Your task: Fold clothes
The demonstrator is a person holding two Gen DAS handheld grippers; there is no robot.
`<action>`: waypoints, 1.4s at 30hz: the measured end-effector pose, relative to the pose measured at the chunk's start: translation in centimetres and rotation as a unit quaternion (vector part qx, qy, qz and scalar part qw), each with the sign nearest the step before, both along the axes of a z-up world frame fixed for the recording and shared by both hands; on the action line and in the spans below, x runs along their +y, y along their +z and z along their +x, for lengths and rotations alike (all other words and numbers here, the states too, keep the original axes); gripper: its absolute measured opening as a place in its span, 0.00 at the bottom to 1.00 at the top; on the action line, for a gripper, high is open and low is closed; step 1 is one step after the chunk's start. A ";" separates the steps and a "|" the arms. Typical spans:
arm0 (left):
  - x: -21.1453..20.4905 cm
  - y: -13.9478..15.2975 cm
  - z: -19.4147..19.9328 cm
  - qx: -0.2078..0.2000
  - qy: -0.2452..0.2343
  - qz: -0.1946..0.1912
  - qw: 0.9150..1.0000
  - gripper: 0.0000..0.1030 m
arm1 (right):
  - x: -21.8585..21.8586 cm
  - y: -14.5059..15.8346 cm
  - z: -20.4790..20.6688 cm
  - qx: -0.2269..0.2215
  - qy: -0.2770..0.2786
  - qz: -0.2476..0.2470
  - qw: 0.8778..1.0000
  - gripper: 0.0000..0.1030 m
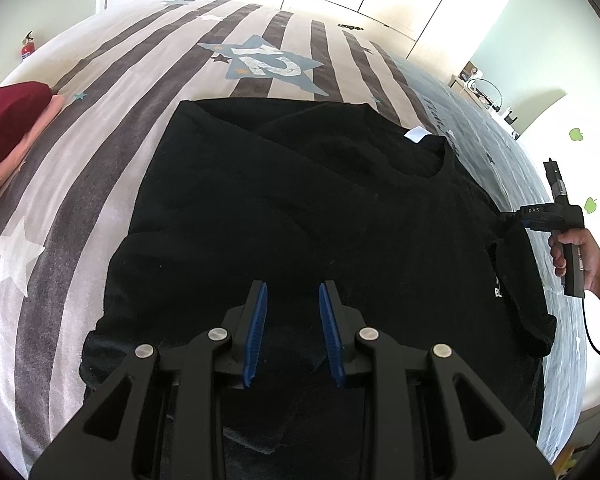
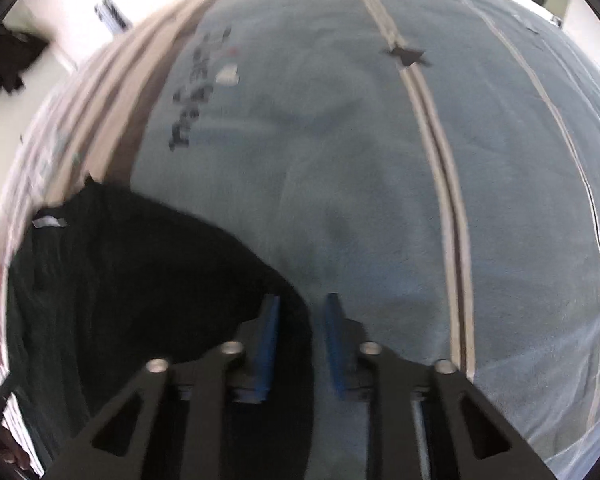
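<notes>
Garment: a black cotton T-shirt (image 1: 300,208) lies spread flat on the bed, its round neckline and small white neck label (image 1: 417,135) beyond the left jaws and to their right.
Bed cover: a striped grey-and-white bedspread with star prints (image 1: 100,168) lies under the shirt; a greyish-blue panel of it fills the space ahead of the right jaws.
Left gripper (image 1: 293,334): its blue-padded jaws stand parted over the shirt's near hem, dark cloth showing between and below them; whether the pads pinch the fabric cannot be told.
Right gripper (image 2: 302,344): the view is blurred; its blue-padded jaws stand narrowly apart with the shirt's edge running between them, the left pad over black cloth, the right pad over the bed cover. No firm grasp shows.
Right hand (image 1: 576,256): wrapped round the gripper's black handle, at the shirt's right sleeve.
Other clothes: a dark red folded garment (image 1: 8,120) on a peach one (image 1: 16,152), far left of the left jaws.
</notes>
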State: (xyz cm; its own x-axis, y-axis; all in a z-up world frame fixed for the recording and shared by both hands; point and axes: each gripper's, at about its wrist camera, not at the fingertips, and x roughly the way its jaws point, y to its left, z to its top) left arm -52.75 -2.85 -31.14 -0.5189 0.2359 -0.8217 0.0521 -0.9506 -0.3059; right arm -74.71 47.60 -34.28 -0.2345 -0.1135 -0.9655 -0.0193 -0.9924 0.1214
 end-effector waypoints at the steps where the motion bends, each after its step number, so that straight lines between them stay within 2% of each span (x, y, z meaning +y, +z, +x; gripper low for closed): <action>1: 0.0 0.0 0.1 0.000 0.000 0.000 1.000 0.24 | -0.2 0.0 0.0 -0.007 0.001 0.004 1.000 0.16; 3: 0.2 -0.1 0.1 0.001 0.000 -0.001 1.000 0.24 | -0.6 0.1 0.4 0.002 0.009 0.009 1.000 0.15; 5: 0.4 0.0 0.1 0.004 -0.001 -0.004 1.000 0.24 | -1.1 0.2 0.9 0.020 0.024 0.026 0.999 0.08; 7: 0.7 0.2 0.0 0.011 -0.003 -0.006 1.000 0.24 | -1.5 0.2 1.4 0.048 0.036 0.059 0.996 0.07; 12: 1.1 1.0 -0.7 0.027 -0.017 -0.023 0.999 0.24 | -1.0 1.3 1.4 0.112 0.025 0.096 0.989 0.06; 18: 0.7 1.3 -1.1 0.032 -0.014 -0.024 0.999 0.24 | -2.2 0.6 1.2 0.142 0.086 0.156 0.974 0.07; 20: 0.8 1.1 -0.8 0.030 -0.014 -0.024 0.999 0.24 | -1.9 0.7 1.0 0.151 0.079 0.179 0.969 0.04; 21: 0.8 1.0 -0.7 0.030 -0.014 -0.024 0.999 0.24 | -0.8 1.0 0.6 0.152 0.052 0.178 0.971 0.06; 23: 0.9 0.8 -0.4 0.029 -0.013 -0.023 0.999 0.24 | 1.9 2.2 0.4 0.150 -0.016 0.137 0.979 0.08; 25: 1.0 0.4 0.0 0.023 -0.011 -0.019 0.999 0.24 | 3.1 3.7 1.2 0.161 -0.031 0.118 0.979 0.09; 28: 1.5 0.2 0.5 0.018 -0.007 -0.013 1.000 0.24 | 1.5 6.1 5.0 0.181 0.013 0.103 0.978 0.11; 30: 1.7 0.2 0.7 0.016 -0.009 -0.010 1.000 0.24 | -2.1 6.7 7.6 0.191 0.051 0.085 0.977 0.25; 32: 2.0 0.3 0.7 0.017 -0.011 -0.009 1.000 0.24 | -5.9 6.5 9.5 0.191 0.088 0.072 0.975 0.33; 37: 2.2 0.7 0.6 0.019 -0.019 -0.010 1.000 0.24 | -12.0 3.9 13.6 0.175 0.116 0.053 0.976 0.37; 42: 1.4 0.7 0.6 0.018 -0.018 -0.013 1.000 0.24 | -14.3 0.4 12.2 0.148 0.110 0.056 0.981 0.37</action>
